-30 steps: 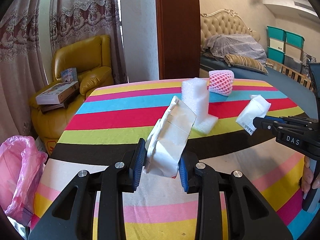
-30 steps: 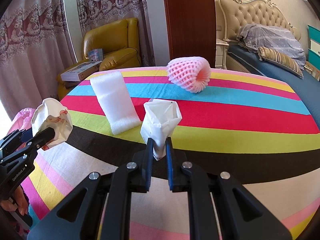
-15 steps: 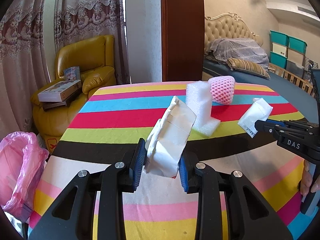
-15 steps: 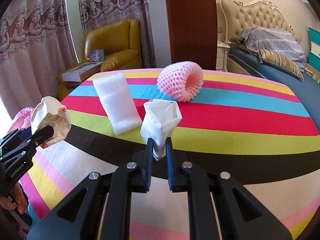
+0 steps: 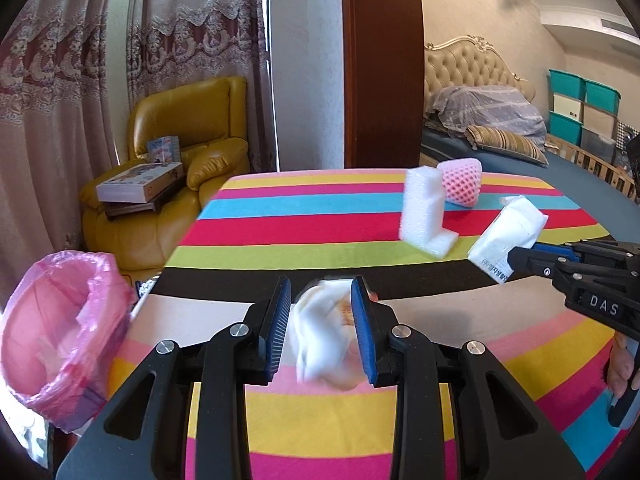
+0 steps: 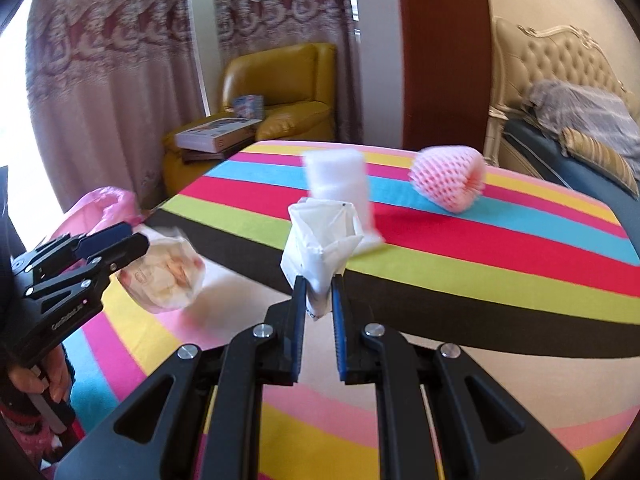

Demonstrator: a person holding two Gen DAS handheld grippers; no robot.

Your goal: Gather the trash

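My left gripper (image 5: 320, 320) has its jaws apart; a crumpled white wrapper (image 5: 324, 340) is blurred between and below them, over the striped table (image 5: 320, 220). In the right wrist view the wrapper (image 6: 168, 276) hangs just off the left gripper's tip (image 6: 120, 246). My right gripper (image 6: 318, 300) is shut on a white paper bag (image 6: 320, 248), also seen in the left wrist view (image 5: 508, 236). A white foam block (image 5: 424, 216) and a pink foam net (image 5: 460, 186) sit farther back. A pink-lined bin (image 5: 60, 344) stands left of the table.
A yellow armchair (image 5: 180, 160) with boxes stands behind the table's left corner. A brown door post (image 5: 380, 64) and a bed (image 5: 500, 120) lie beyond. Curtains hang at the left.
The left gripper has opened and the white wrapper has slipped down, blurred in motion. Both grippers have swung left toward the pink bin. The right gripper still holds the paper bag.
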